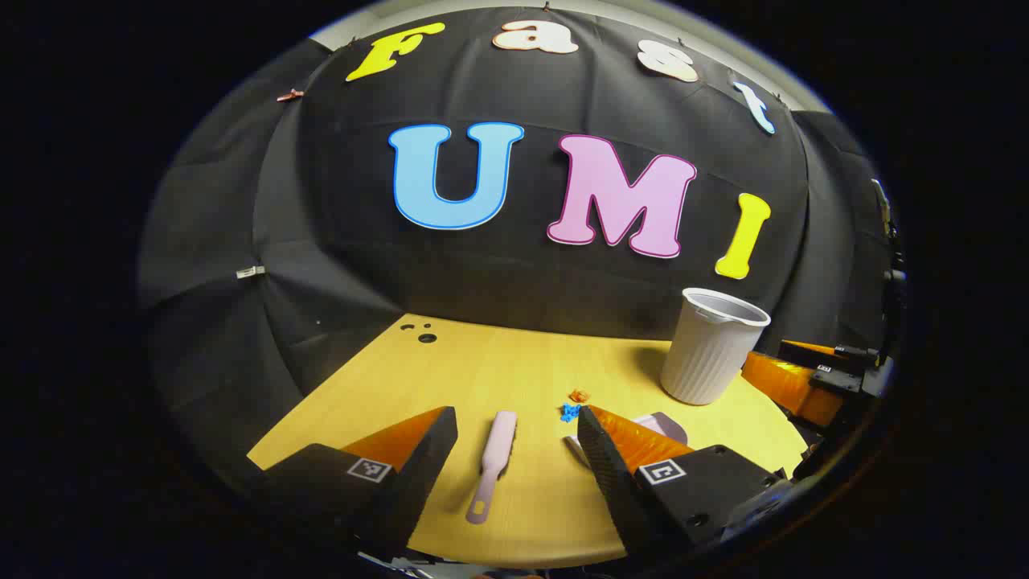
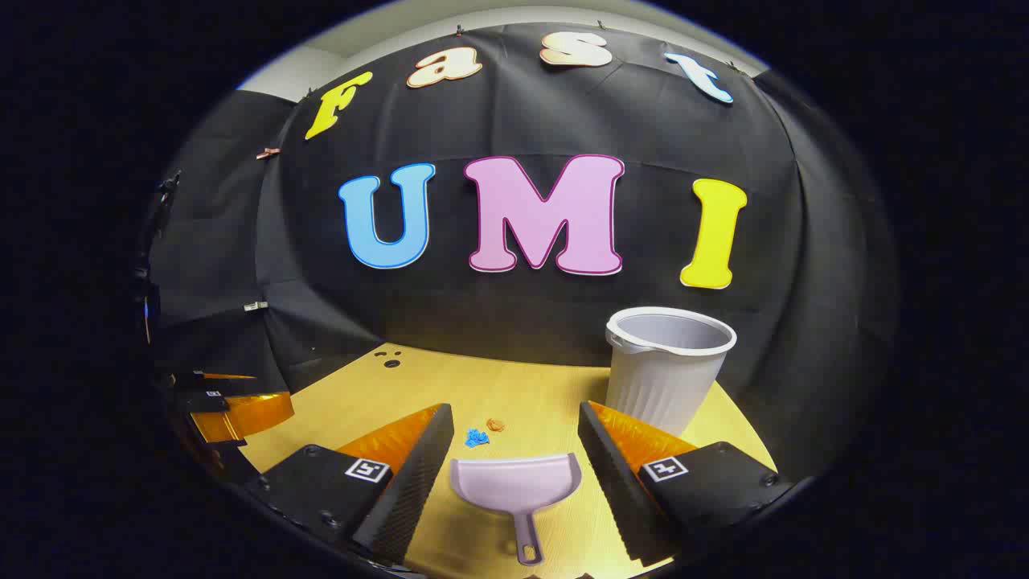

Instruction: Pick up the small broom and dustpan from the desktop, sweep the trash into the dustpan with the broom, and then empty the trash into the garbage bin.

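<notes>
A small pale pink broom (image 1: pixel 492 462) lies flat on the yellow desktop (image 1: pixel 482 370), between the fingers of my open left gripper (image 1: pixel 517 438), which hovers above it. A pale pink dustpan (image 2: pixel 516 486) lies with its handle toward me, framed by my open right gripper (image 2: pixel 514 442). Two bits of trash, one blue (image 2: pixel 476 437) and one orange (image 2: pixel 495 425), lie just beyond the dustpan's mouth; in the left gripper view the blue bit (image 1: pixel 570 412) and the orange bit (image 1: pixel 578 395) sit right of the broom. A white ribbed garbage bin (image 2: pixel 666 368) stands upright at the back right.
The other gripper (image 1: pixel 812 378) shows at the right edge of the left gripper view, past the bin (image 1: pixel 711 346). The black cloth wall closes the back of the desktop. Small dark holes (image 2: pixel 391 363) mark the desktop's far left corner.
</notes>
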Demonstrator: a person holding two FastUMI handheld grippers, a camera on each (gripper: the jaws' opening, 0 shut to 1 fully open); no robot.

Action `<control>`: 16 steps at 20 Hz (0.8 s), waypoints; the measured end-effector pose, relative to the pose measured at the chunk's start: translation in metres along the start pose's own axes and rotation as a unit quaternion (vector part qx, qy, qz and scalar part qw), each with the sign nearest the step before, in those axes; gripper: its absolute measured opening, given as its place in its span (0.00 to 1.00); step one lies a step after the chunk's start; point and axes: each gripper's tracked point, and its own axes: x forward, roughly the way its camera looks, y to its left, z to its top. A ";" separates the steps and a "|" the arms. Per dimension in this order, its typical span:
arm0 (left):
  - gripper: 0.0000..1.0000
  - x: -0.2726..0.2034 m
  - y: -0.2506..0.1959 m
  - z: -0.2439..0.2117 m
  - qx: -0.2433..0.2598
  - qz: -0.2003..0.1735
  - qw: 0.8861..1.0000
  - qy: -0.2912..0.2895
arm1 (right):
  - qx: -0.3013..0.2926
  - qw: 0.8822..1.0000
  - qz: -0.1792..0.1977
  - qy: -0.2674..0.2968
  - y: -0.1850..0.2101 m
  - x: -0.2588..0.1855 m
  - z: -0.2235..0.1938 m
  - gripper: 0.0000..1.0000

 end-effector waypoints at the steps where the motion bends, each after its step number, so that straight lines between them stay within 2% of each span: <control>1: 0.95 0.002 0.000 -0.001 0.001 0.001 1.000 0.002 | 0.003 1.000 -0.003 0.002 -0.004 0.000 -0.001 0.98; 7: 0.95 0.017 0.013 -0.010 -0.011 0.005 1.000 0.018 | 0.012 1.000 0.000 0.024 -0.010 0.005 -0.014 0.97; 10: 0.95 0.016 0.023 -0.015 -0.026 0.013 0.999 0.032 | 0.004 0.999 0.012 0.030 -0.001 0.010 -0.016 0.96; 16: 0.96 0.014 0.027 -0.022 -0.048 0.012 0.998 0.048 | 0.002 0.995 0.050 0.083 0.023 0.022 -0.035 0.96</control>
